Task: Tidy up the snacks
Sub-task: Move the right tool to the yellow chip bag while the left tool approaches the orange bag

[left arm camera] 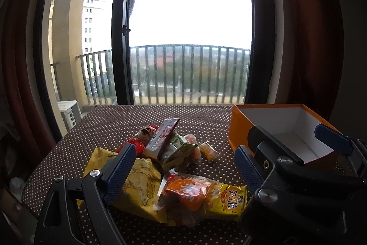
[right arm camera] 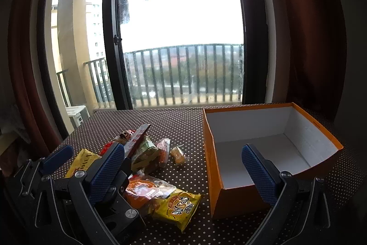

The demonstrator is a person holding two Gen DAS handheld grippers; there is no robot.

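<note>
A heap of snack packets lies on the dotted brown tablecloth [left arm camera: 110, 128]: a large yellow bag [left arm camera: 142, 187], an orange-and-yellow packet [left arm camera: 201, 196], a red-and-white bar [left arm camera: 162, 137] propped on a green packet [left arm camera: 181, 148], and a small wrapped sweet [left arm camera: 207, 150]. My left gripper [left arm camera: 183, 172] hovers open just in front of the heap, with nothing between its pads. To the right stands an orange box [right arm camera: 214, 167] with a white, empty inside. My right gripper [right arm camera: 183, 167] is open, its left finger in front of the heap and its right finger in front of the box. The two grippers sit side by side.
The table's far edge runs along a glass balcony door [left arm camera: 188, 26] with a railing behind it. Dark red curtains [right arm camera: 309, 38] hang on both sides. The tablecloth between the heap and the orange box is bare [right arm camera: 190, 130].
</note>
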